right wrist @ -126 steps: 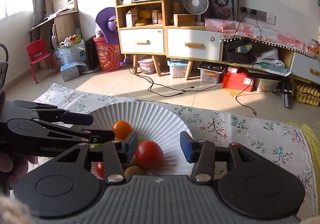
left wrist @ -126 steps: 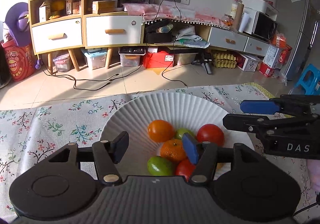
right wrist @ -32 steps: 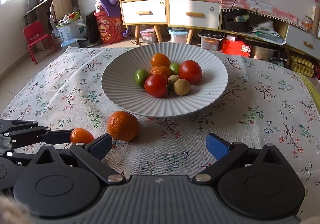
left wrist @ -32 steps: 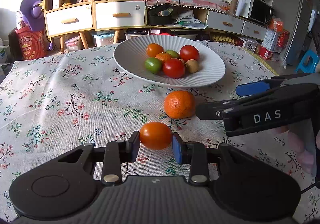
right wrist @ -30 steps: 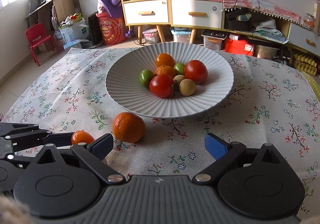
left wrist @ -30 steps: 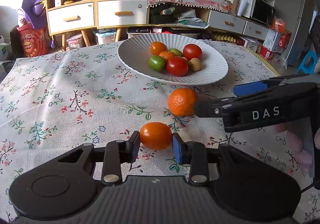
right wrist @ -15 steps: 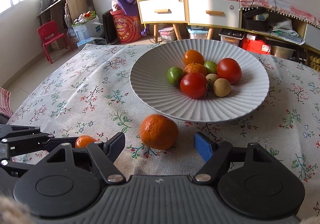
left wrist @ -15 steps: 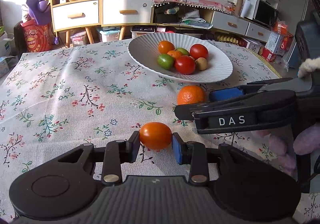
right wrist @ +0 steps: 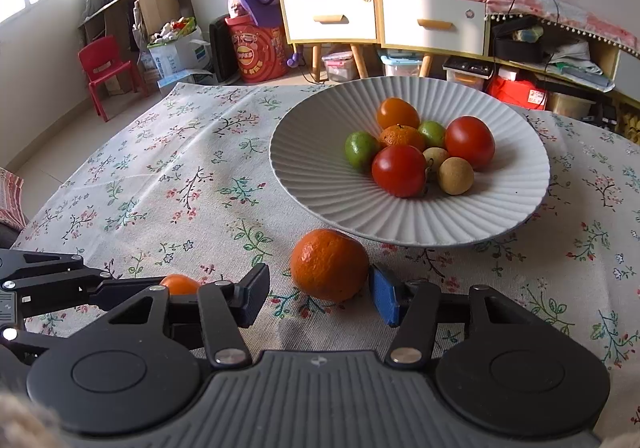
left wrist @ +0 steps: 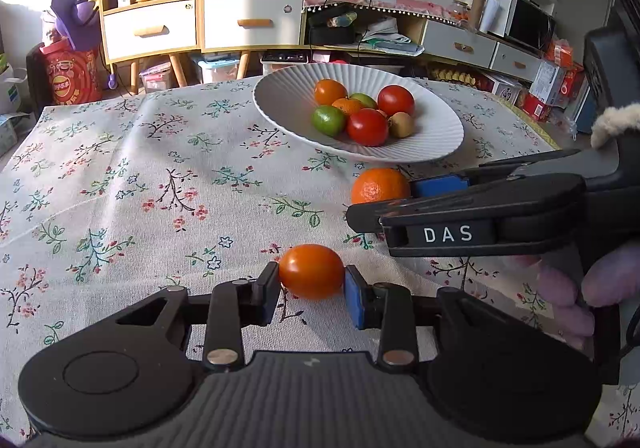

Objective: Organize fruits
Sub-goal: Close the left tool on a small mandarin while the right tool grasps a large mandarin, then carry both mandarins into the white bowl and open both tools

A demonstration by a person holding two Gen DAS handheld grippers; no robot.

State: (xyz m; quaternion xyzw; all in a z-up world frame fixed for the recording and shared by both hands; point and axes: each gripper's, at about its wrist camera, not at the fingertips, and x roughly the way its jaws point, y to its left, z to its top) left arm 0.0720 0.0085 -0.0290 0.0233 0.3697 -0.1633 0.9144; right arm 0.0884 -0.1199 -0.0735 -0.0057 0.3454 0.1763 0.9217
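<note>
A smooth, glossy orange tomato point(left wrist: 311, 277), oval and unblemished, sits clamped between the pads of the left gripper point(left wrist: 311, 290), low over the near part of the tablecloth point(left wrist: 160, 184); whether it rests on the cloth or hangs just above it cannot be told. A little farther and to the right lies a mandarin point(right wrist: 329, 265) with dull, pitted, dimpled peel, resting on the cloth just in front of the plate's near rim. The right gripper point(right wrist: 318, 298) has its jaws closing around this mandarin: the blue pad on the right side touches or nearly touches the peel, while the black finger on the left stands clear of it. Beyond, the white plate point(right wrist: 320, 184) is wide and shallow, matte, with fine ribs radiating to the rim. It holds a heap of fruit: two shiny red tomatoes point(right wrist: 399, 170), an orange tomato, a small rough mandarin, two green limes point(right wrist: 361, 149) and two tan, dull-skinned round fruits. The cloth is a pale woven fabric printed with small flowers and twigs, lightly creased. Both grippers are matte black plastic with ribbed housings. Purple-gloved fingers point(left wrist: 560, 290) grip the right tool's handle.
</note>
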